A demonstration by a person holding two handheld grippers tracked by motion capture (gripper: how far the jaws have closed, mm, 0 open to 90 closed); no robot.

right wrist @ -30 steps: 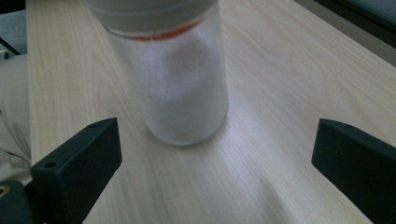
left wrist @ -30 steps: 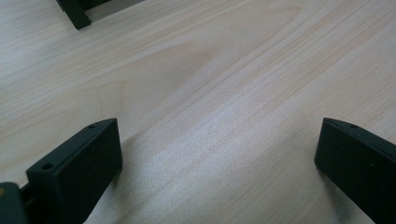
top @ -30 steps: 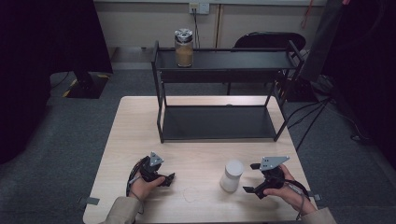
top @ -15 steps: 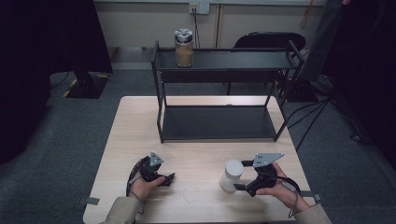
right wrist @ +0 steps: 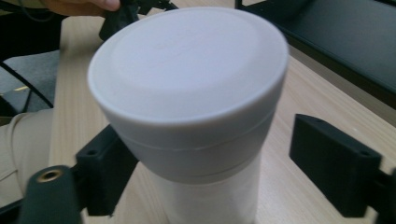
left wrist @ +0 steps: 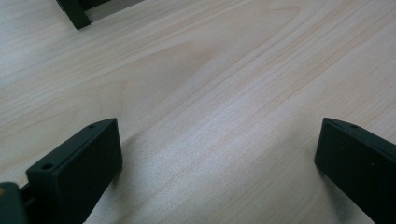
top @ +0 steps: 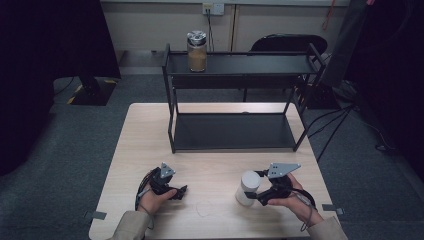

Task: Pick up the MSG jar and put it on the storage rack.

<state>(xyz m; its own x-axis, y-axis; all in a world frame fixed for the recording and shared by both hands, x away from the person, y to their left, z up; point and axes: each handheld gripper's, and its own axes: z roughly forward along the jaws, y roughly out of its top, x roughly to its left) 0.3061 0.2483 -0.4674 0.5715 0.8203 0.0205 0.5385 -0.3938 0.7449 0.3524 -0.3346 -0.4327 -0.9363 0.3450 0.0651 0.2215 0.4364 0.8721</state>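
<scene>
White canister (right wrist: 196,112) sits between the closing right tongs (top: 252,192), one pad clear; off-centre squeeze could tip it. Left tongs (left wrist: 210,163) gape empty.

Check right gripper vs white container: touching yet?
Cannot tell. In the right gripper view the white container stands between the jaws, which have just been closing; one shows a gap, the other's contact is hidden behind the lid.

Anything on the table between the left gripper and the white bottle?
Bare wood, apart from a faint ring mark, in the high view between the left gripper and the white bottle.
</scene>
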